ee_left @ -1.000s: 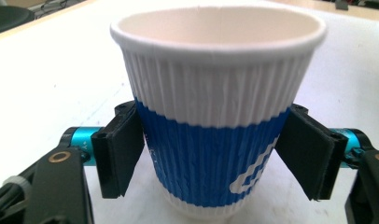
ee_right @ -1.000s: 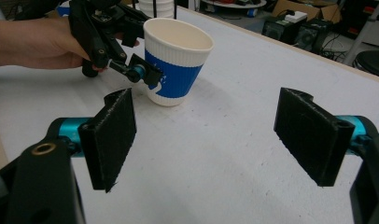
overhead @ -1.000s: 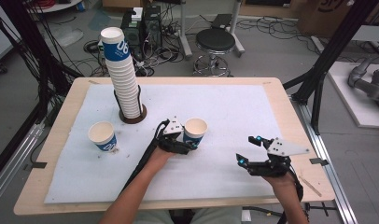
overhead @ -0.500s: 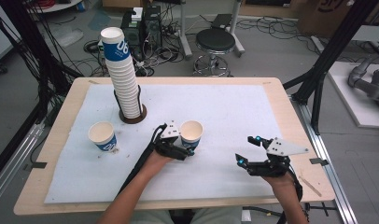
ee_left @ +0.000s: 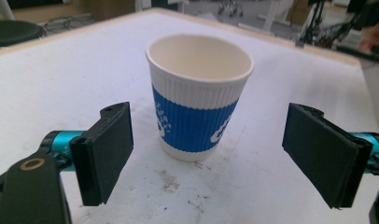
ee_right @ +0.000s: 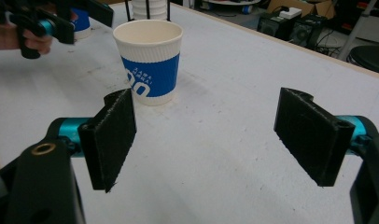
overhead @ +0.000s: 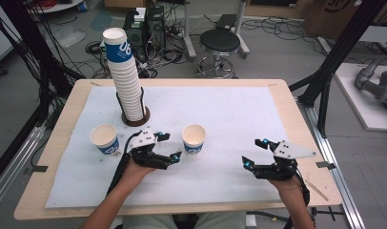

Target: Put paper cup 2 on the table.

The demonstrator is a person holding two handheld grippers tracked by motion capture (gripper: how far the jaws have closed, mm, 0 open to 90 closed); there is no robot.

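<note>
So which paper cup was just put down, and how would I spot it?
Find the tall stack of cups at the table's back left. In front of it stand two single cups; it is the right-hand cup, mid-table, just beyond the open left tool, unlike the other cup near the left edge.

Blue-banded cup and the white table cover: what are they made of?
Blue-banded cup: likely paper, matte, with a ribbed corrugated sleeve and rolled rim. White table cover: looks like a thin matte sheet, foam or paper, hard to tell; scuffed and stained near the cup.
</note>
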